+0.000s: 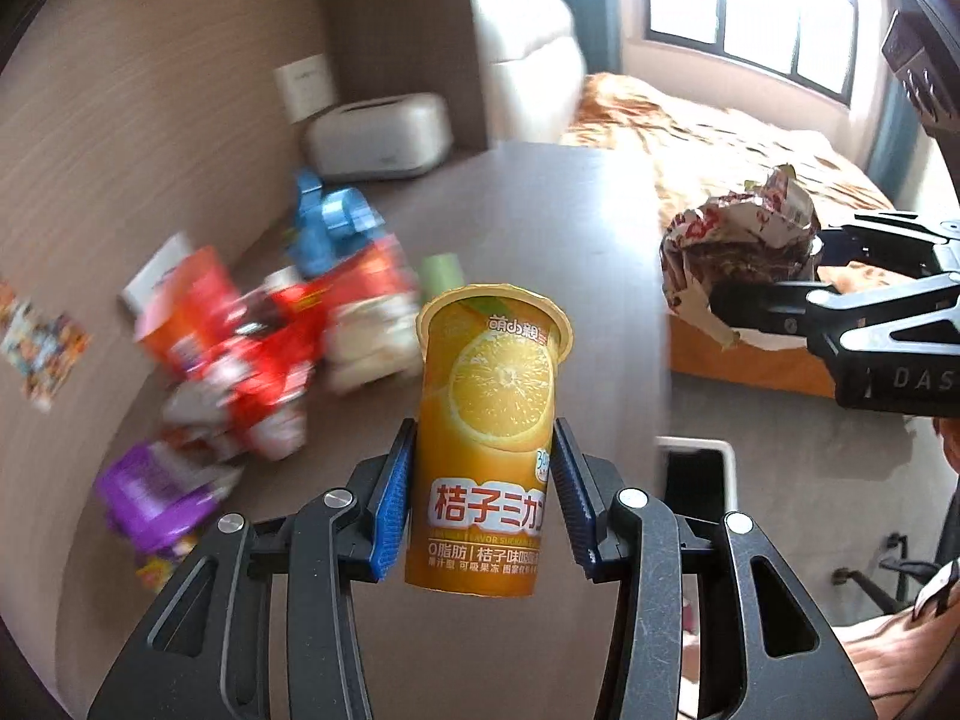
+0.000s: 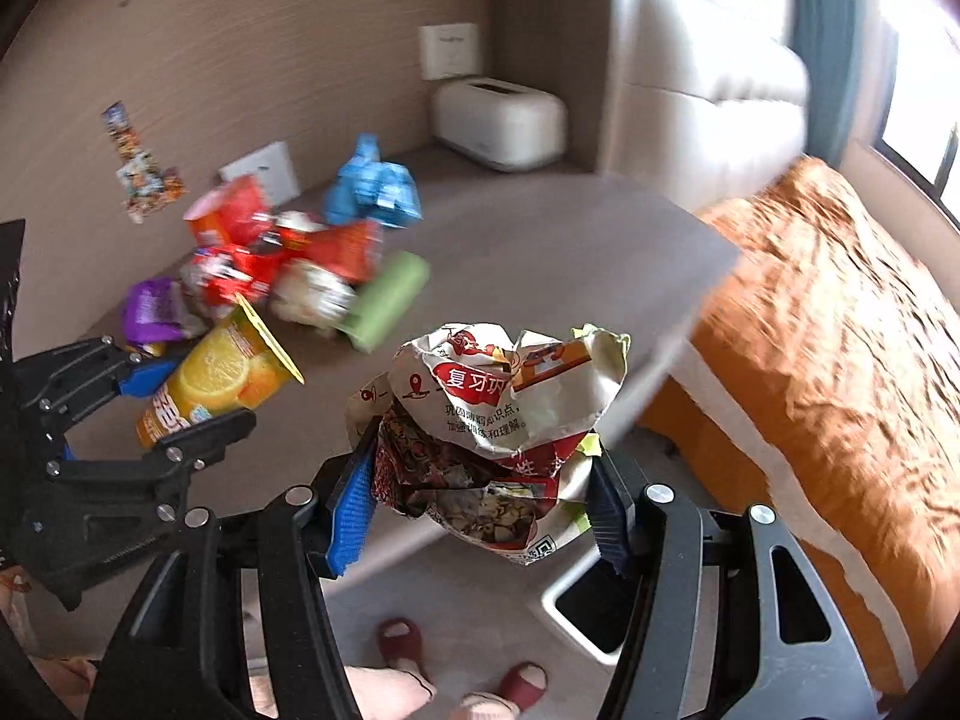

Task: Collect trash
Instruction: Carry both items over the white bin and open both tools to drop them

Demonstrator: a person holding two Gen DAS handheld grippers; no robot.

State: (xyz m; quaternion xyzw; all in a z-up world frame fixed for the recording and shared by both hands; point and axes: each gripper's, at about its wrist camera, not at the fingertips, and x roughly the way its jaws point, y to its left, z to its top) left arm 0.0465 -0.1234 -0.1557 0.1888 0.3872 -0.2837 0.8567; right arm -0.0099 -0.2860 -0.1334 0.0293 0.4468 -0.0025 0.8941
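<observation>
Upright orange jelly cup (image 1: 489,438), crumpled paper wrapper (image 2: 498,438), both held aloft

Left tool (image 1: 483,474): both blue-padded fingers (image 1: 393,501) pressed against the sides of an orange cup (image 1: 489,438), held upright and raised. Right tool (image 2: 480,498): fingers clamped on crumpled wrapper (image 2: 498,420), raised beside the left.

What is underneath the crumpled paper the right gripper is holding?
In the right wrist view, the crumpled paper hangs in the right gripper, past the table edge. Below it are grey floor and a white-rimmed bin. The bin's contents are too dark to see.
</observation>
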